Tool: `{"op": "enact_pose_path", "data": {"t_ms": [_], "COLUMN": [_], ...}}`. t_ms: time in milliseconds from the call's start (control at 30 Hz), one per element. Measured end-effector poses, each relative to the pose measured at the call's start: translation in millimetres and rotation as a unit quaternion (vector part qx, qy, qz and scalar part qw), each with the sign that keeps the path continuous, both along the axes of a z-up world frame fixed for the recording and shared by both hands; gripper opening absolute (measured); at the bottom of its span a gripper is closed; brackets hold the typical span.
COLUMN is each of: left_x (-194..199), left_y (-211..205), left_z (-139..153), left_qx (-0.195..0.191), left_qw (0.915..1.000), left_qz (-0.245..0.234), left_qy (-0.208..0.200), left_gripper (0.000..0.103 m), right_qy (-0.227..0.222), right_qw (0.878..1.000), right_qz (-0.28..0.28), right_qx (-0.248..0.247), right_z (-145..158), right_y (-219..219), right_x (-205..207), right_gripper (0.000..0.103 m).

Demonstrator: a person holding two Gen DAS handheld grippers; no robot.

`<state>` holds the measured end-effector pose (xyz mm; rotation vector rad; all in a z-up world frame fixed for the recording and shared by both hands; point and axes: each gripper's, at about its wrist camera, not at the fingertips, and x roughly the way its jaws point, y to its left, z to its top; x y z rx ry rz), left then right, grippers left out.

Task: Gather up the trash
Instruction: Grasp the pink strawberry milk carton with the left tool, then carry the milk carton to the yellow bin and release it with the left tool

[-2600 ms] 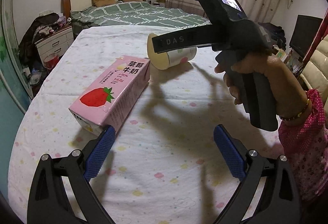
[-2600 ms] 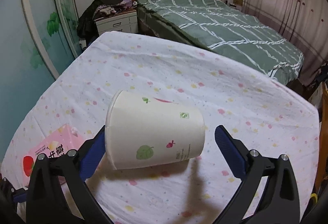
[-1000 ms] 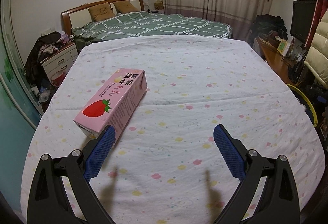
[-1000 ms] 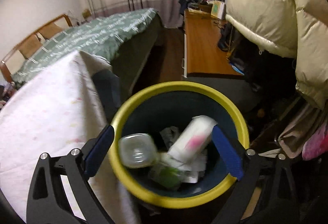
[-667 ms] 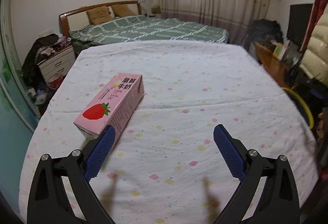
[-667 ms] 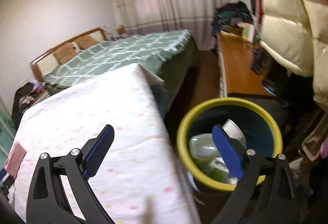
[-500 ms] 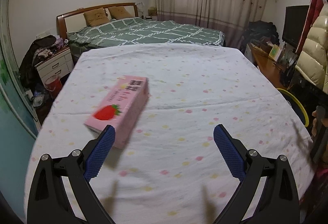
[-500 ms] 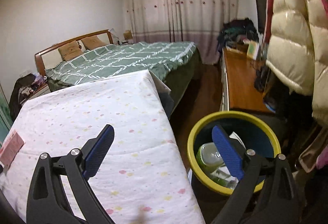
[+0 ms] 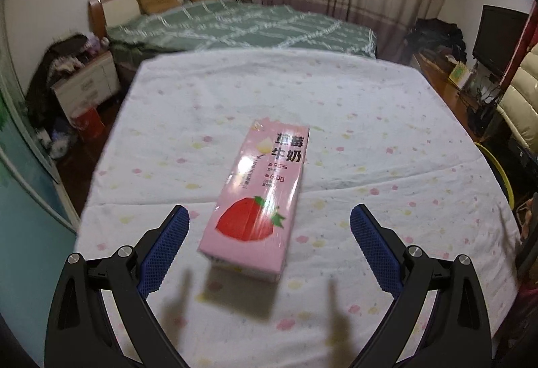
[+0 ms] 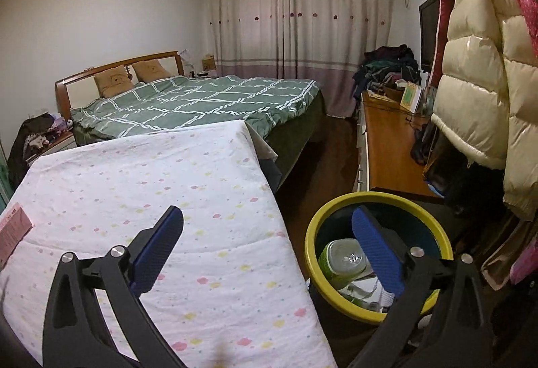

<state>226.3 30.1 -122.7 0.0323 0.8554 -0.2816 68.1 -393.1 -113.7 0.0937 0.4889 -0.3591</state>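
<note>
**Step in hand: take the carton with the left claw**

My left claw (image 9: 269,233) is spread wide and holds nothing. The carton (image 9: 260,196) lies flat on the table (image 9: 386,119), long axis pointing away from me, its near end just ahead of the fingertips and roughly centred between them. Nothing touches it yet.

My right claw (image 10: 269,240) is also wide open and empty. It hangs over the table's right edge, with one finger above the cloth and the other above the bin (image 10: 433,226).

Procedure, as I judge it:
1. Advance the left claw so the pads straddle the carton's two long sides, not its ends.
2. Bring the pads low, close to the cloth, so they meet the side walls squarely.
3. Close with moderate force. The carton looks light and thin-walled; an empty one will likely dent or slip if pinched at an upper edge.
4. Lift clear of the cloth before swinging right toward the bin.
5. Keep the right claw out of that path.

View differences:
- The left view shows the carton whole, with its strawberry print. It shows only a sliver of the bin's yellow rim at the far right.
- The right view shows the bin's open mouth and the trash (image 10: 343,258) already inside. It shows only a corner of the carton at the far left.
- Neither view shows the other claw clearly.
</note>
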Motion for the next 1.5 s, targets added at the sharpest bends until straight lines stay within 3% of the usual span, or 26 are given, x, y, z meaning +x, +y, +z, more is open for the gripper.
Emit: {"op": "enact_pose_path", "data": {"t_ms": [67, 200, 467, 733, 900, 1133, 1267, 1400, 1500], "left_x": [12.4, 29.1, 41.0, 37.7, 23.0, 12.7, 16.1, 20.6, 19.6], "left_y": [-2.0, -6.6, -5.6, -10.8, -28.2, -77.7, -119.5, -173.0, -228.6], "left_z": [-8.4, -22.1, -28.9, -25.0, -8.5, 22.3, 31.1, 36.1, 38.3], "left_qx": [-0.002, 0.004, -0.005, -0.008, 0.000, 0.001, 0.005, 0.010, 0.013], "left_qw": [0.9998, 0.9991, 0.9984, 0.9987, 0.9993, 0.9964, 0.9922, 0.9845, 0.9740], "left_qz": [-0.004, 0.000, 0.000, -0.011, -0.029, -0.084, -0.124, -0.175, -0.226], "left_qy": [0.018, 0.043, 0.056, 0.048, 0.023, -0.006, -0.006, -0.002, 0.002], "left_gripper": [0.094, 0.079, 0.056, 0.052, 0.052, 0.052, 0.052, 0.052, 0.052], "right_qy": [-0.002, 0.001, 0.008, 0.006, 0.002, -0.028, -0.051, -0.050, -0.051], "right_qw": [1.000, 1.000, 1.000, 1.000, 1.000, 0.999, 0.998, 0.996, 0.995], "right_qz": [-0.002, -0.008, -0.004, -0.008, -0.014, -0.031, -0.038, -0.058, -0.082], "right_qx": [0.006, 0.020, 0.017, 0.019, 0.020, 0.009, 0.030, 0.038, 0.036], "right_z": [-0.2, -1.2, -1.6, -2.1, -1.4, 3.2, 5.3, 8.7, 12.8], "right_y": [-1.2, -6.4, -5.1, -7.0, -9.1, -9.1, -18.7, -39.3, -57.3], "right_x": [-0.6, 0.4, 2.6, 2.9, 0.8, -10.6, -27.5, -46.5, -63.7], "right_gripper": [0.096, 0.096, 0.096, 0.096, 0.096, 0.096, 0.096, 0.096, 0.096]}}
